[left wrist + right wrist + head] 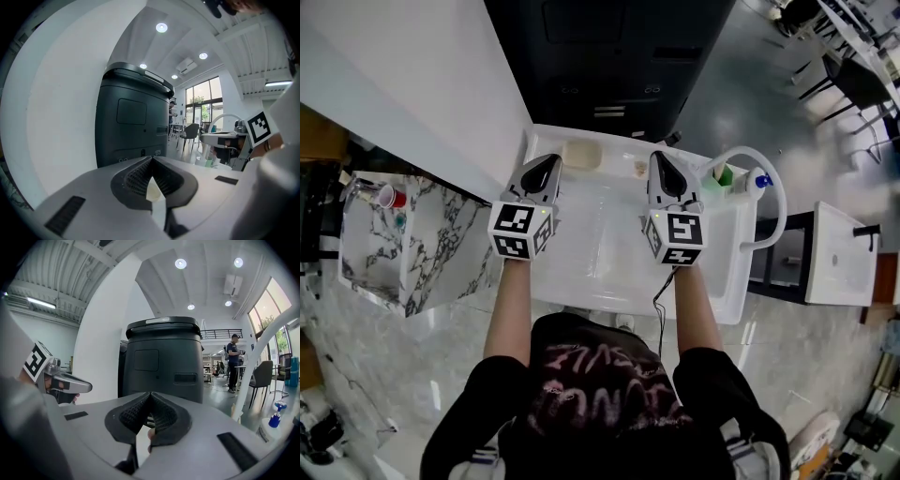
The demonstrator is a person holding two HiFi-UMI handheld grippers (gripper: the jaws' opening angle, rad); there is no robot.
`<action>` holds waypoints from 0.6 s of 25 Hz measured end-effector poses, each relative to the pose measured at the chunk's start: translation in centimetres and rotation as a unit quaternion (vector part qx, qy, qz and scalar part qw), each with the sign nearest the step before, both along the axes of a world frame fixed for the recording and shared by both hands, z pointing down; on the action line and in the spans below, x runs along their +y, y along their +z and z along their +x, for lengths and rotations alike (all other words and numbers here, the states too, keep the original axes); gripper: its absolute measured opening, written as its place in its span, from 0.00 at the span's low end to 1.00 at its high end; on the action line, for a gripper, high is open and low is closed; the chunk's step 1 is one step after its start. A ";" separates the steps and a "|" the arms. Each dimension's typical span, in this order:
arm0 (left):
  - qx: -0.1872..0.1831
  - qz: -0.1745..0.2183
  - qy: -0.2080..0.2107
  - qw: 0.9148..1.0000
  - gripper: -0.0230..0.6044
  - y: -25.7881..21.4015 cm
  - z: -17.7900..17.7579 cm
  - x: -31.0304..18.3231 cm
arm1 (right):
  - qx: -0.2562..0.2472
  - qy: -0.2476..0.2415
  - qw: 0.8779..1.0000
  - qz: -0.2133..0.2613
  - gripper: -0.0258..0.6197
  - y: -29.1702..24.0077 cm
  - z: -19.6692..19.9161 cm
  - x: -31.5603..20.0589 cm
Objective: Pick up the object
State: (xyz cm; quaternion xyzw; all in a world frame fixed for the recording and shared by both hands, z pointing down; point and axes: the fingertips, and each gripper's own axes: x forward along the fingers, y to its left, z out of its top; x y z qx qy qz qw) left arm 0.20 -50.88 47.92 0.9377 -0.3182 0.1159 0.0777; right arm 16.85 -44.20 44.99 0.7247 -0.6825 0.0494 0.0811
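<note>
A pale beige block (581, 155) lies at the far left end of the white sink (609, 272). A small tan piece (639, 169) lies near the far rim. In the head view my left gripper (546, 165) hovers just to the near left of the block, and my right gripper (664, 161) hovers beside the tan piece. Both point away from me. The left gripper (151, 161) has its jaws shut with nothing between them; a cream patch (153, 190) shows below them. The right gripper (150, 397) is shut too, with nothing held.
A tall dark bin (609, 56) stands beyond the sink. A white arched faucet hose (773, 202), a green item (724, 175) and a blue-capped bottle (759, 181) are at the sink's right. A marble counter (422, 253) with a red cup (392, 197) is at the left.
</note>
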 end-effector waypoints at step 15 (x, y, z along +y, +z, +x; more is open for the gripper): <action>0.000 0.009 -0.001 1.000 0.06 -0.1 1.6 -1.8 | -0.002 0.002 1.000 0.006 0.06 0.5 1.4 -1.6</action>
